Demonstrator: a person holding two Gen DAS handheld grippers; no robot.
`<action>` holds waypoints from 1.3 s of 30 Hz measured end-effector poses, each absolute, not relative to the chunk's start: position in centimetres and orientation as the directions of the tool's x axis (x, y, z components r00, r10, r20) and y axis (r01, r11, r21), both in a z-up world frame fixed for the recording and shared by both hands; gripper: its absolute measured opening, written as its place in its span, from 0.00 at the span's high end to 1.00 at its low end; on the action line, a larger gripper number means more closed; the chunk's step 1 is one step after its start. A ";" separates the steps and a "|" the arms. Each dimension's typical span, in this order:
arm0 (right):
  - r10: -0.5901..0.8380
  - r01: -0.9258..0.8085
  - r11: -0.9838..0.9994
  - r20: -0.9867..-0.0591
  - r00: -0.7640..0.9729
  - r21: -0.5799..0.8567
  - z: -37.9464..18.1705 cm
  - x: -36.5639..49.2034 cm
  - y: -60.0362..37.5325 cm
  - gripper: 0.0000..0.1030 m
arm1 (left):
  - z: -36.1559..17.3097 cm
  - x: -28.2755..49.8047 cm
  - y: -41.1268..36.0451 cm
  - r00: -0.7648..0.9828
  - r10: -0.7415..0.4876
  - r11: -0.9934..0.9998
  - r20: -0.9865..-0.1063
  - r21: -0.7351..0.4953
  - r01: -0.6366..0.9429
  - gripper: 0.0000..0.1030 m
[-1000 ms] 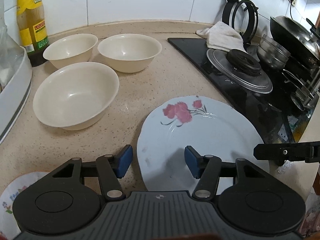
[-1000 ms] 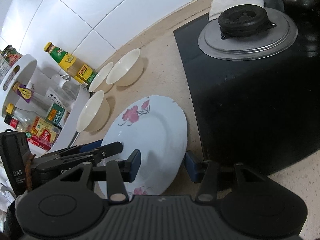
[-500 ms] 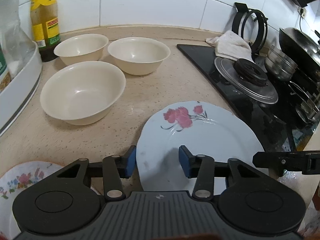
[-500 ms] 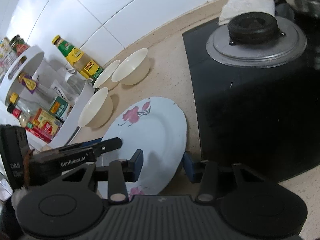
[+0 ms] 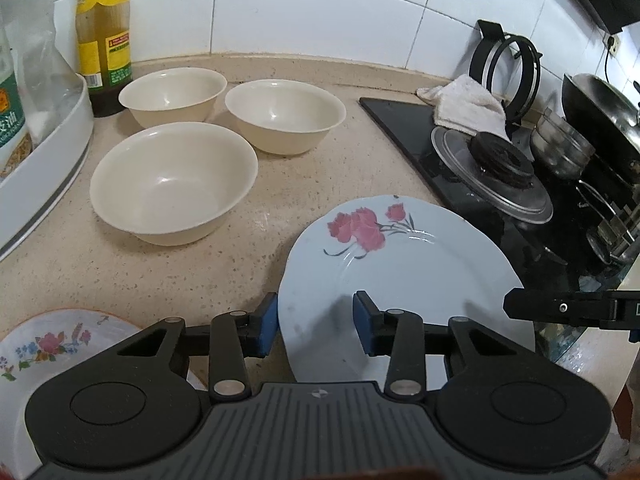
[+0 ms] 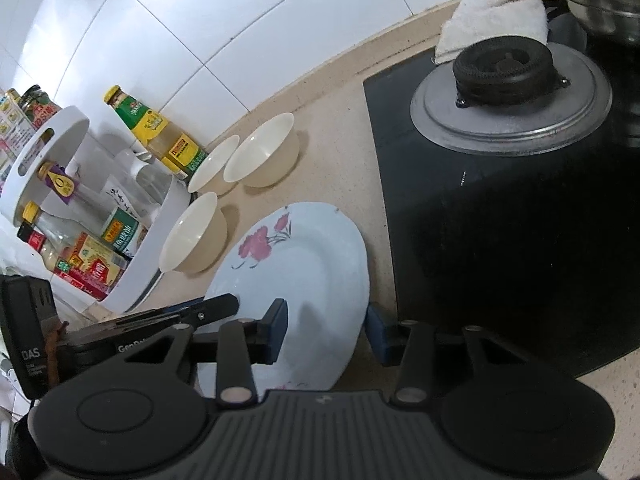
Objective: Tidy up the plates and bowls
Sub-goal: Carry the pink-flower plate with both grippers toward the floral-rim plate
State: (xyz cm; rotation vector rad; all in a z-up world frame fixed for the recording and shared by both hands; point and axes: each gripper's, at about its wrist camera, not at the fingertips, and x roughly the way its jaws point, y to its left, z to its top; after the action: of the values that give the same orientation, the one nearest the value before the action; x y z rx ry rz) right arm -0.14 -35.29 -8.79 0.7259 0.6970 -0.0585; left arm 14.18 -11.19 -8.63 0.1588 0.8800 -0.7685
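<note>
- Left claw [image 5: 315, 328]: jaws parted, straddling the near left rim of the blue plate [image 5: 400, 276]; contact cannot be confirmed.
- Right claw [image 6: 326, 330]: jaws parted across the plate's right rim [image 6: 304, 276]; grip cannot be confirmed.
- Readable writing: "GenRob" and "DAS" on the left claw body [image 6: 80, 344].
- Blue plate, red flower print, lies on the table [image 5: 120, 264] beside the black hob [image 6: 500, 220].
- Three cream bowls [image 5: 172, 184] stand beyond; a second floral plate [image 5: 48, 344] sits near left.
- Yellow-labelled bottle [image 5: 105, 36] stands behind the bowls; its print is illegible.
</note>
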 end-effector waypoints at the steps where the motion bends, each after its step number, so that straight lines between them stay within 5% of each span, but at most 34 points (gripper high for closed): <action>1: 0.183 0.281 0.755 -0.602 0.777 0.592 -8.7 -0.1 -35.3 0.59 | -8.5 14.2 -11.2 0.397 -0.541 0.726 -0.741 -0.174 0.665 0.54; 22: 0.225 0.188 0.779 -0.547 0.806 0.598 -6.1 0.6 -34.5 0.59 | -5.2 12.9 -8.7 0.491 -0.537 0.771 -0.686 -0.163 0.616 0.55; 39: 0.466 -0.070 0.792 -0.526 0.711 0.607 -5.3 5.9 -28.1 0.59 | -3.7 10.3 0.4 0.647 -0.338 0.927 -0.683 -0.122 0.354 0.55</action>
State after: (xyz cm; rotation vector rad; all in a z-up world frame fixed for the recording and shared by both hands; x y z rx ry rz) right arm 5.93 -28.06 -5.29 0.5930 0.7254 0.3172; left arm 10.32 0.44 -3.71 0.0231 0.7721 -0.3935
